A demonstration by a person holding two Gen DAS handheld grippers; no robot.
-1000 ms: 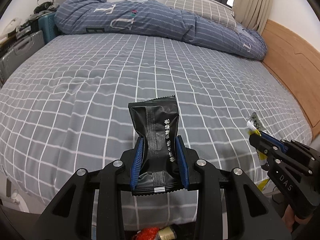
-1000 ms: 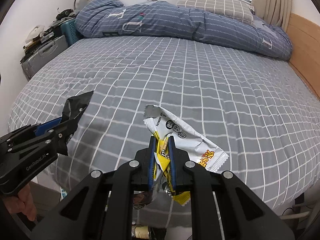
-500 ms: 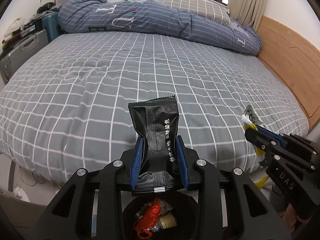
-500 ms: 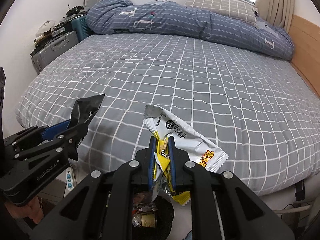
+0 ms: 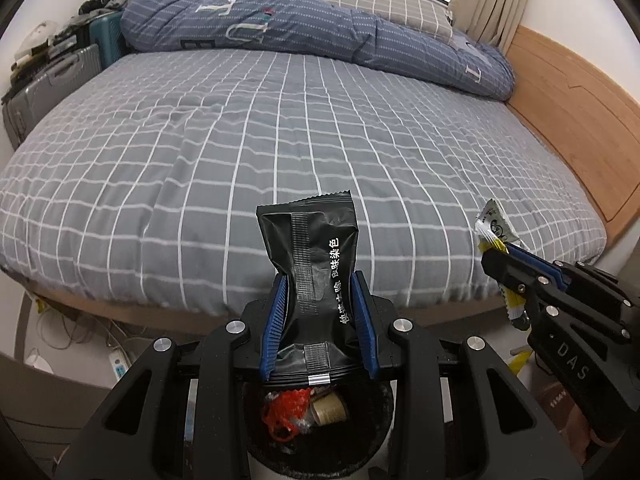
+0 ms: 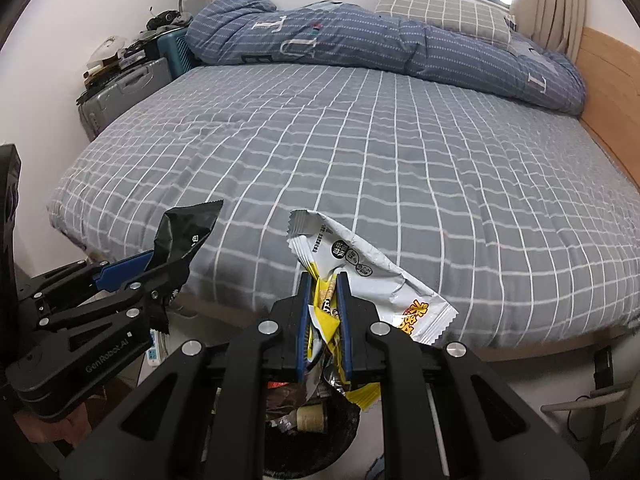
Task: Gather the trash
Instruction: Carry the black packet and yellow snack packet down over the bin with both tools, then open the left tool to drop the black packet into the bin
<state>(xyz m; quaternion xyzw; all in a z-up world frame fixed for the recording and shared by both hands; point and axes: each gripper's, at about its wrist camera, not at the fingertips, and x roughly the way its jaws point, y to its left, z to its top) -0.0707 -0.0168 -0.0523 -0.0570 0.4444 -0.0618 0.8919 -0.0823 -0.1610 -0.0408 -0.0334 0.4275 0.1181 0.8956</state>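
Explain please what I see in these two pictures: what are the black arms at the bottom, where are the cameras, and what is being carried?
There is no robot here. A person holds a pair of hand-held tongs in each hand, and a wide-angle camera sits on each pair, looking forward along its two fingers. So one picture is taken from the left tongs and the other from the right tongs; each pair also shows at the edge of the other's picture.

The left tongs are shut on a black wrapper. The right tongs are shut on a white and yellow wrapper.

Ahead lies a bed with a grey checked sheet, with a blue quilt bunched at its far end. Below the tongs stands a dark trash bin that already holds some rubbish.
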